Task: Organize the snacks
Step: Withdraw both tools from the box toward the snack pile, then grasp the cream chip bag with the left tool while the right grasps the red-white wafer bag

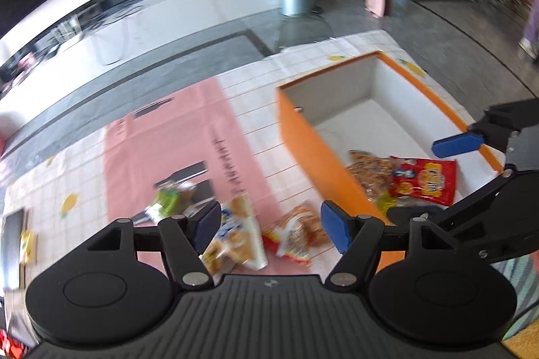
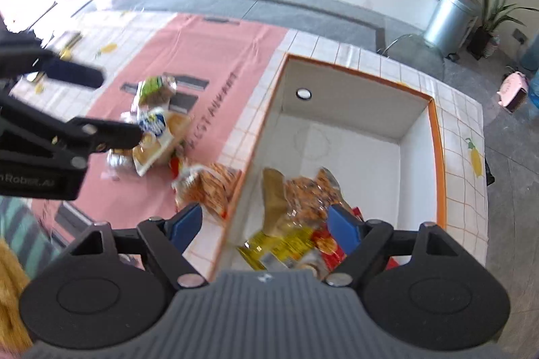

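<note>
While two packets (image 2: 296, 217) fill the box (image 2: 438, 136), three packets (image 2: 158, 136) lie outside.

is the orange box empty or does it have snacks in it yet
Not empty: the orange box holds a red packet and a clear cracker bag at its near end; the far end is bare.

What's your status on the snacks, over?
Both tongs open, empty: left tongs, right tongs. Packets in orange box; bread packet and others on pink mat. Nothing blocking.
</note>
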`<state>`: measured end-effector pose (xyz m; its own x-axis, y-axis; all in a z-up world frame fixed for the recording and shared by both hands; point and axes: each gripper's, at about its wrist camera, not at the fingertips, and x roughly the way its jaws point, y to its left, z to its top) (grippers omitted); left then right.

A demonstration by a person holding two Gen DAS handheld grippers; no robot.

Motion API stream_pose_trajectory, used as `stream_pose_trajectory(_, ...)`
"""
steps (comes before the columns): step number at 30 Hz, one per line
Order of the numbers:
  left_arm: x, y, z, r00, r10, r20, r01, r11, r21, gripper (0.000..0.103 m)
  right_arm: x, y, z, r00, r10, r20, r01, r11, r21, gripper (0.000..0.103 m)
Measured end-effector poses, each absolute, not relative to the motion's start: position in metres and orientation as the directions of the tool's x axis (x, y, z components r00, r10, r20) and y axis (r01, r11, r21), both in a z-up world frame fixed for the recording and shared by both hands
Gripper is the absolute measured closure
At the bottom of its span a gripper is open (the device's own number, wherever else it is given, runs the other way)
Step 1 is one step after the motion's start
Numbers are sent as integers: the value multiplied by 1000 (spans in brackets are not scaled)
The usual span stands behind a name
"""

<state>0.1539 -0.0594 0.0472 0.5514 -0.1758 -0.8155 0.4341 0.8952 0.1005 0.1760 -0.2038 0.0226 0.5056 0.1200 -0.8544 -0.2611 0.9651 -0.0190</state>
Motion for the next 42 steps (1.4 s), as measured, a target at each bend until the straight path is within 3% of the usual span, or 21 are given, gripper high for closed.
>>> stream_pose_trajectory(8, 127, 3, 41, 608, -156, -778, 290, 956, 35, 23, 161, -163, 14, 599, 168, -783, -210, 976, 49, 24)
stream_pose_trajectory(23, 93, 61, -6, 676, -160, -719, 69, 985, -155, 24, 117, -86, -39, 733, 69, -676, -171, 982, -85, 33)
stream_pose_trajectory(32, 109, 50, -34, 658, -231, -717, 149, 973, -177, 25, 133, -74, -77, 733, 11, -680, -166, 972, -163, 34)
stream_pose_trajectory(42, 146, 40, -68, 600, -188, -777, 300, 954, 0, 25, 172, -77, -99, 721, -2, -693, -219, 948, -231, 32)
